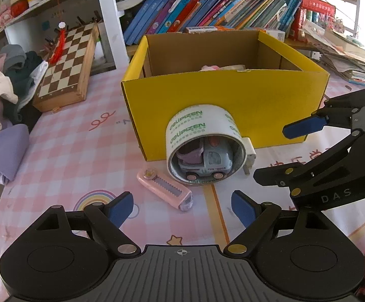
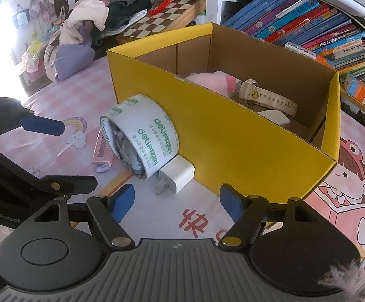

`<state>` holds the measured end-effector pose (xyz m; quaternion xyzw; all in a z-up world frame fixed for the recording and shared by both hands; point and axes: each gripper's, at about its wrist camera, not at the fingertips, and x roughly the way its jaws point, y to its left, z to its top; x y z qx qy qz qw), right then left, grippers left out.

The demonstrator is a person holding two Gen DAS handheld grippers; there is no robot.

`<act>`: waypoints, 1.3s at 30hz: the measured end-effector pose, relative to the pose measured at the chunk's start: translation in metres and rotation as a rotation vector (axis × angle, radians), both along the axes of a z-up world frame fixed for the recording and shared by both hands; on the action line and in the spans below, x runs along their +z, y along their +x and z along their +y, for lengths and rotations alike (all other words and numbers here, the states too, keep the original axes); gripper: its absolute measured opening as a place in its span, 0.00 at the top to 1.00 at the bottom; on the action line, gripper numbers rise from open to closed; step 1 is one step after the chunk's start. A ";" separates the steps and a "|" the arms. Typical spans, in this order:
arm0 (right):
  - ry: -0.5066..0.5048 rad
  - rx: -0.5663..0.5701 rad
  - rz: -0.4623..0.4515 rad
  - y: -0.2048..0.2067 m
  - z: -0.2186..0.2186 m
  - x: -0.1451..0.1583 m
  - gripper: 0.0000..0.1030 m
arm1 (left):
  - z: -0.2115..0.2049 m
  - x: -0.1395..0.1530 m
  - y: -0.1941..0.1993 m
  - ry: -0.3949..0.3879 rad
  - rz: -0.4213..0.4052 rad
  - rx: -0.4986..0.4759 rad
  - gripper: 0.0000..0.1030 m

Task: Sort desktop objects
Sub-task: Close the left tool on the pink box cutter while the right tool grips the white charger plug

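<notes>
A yellow cardboard box (image 1: 227, 105) stands on the table; it also shows in the right wrist view (image 2: 232, 141) and holds a pink soft item (image 2: 207, 80), a cream watch (image 2: 268, 95) and a white block. A white tape roll (image 1: 200, 130) (image 2: 142, 125) lies on its side against the box front, with a small blue toy truck (image 1: 207, 161) inside its hole. A white plug charger (image 2: 177, 176) (image 1: 249, 156) lies beside the roll. A pink utility knife (image 1: 164, 188) (image 2: 102, 151) lies in front. My left gripper (image 1: 182, 209) is open, near the knife. My right gripper (image 2: 177, 203) is open, just before the charger.
A chessboard case (image 1: 66, 68) and a pile of clothes (image 1: 3, 88) lie at the left. Shelves of books (image 1: 207, 7) stand behind the box. A stack of papers (image 1: 343, 50) lies at the back right. The tablecloth (image 1: 81, 151) is pink checked.
</notes>
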<state>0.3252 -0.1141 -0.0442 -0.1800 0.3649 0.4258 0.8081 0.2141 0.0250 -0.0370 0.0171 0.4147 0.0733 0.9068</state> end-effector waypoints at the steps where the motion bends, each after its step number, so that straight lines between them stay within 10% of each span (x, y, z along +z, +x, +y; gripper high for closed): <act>1: 0.000 -0.001 0.002 0.002 0.001 -0.001 0.29 | 0.001 -0.001 0.001 -0.001 0.001 0.003 0.15; 20: 0.013 -0.018 0.117 0.025 0.002 -0.014 0.44 | 0.019 -0.023 0.032 -0.004 0.043 0.009 0.17; 30: 0.000 0.013 0.093 0.020 0.011 -0.014 0.44 | 0.041 -0.028 0.030 -0.045 0.071 0.077 0.62; 39: -0.028 0.021 0.066 0.015 0.030 -0.020 0.45 | 0.057 -0.029 0.028 -0.052 0.067 0.126 0.67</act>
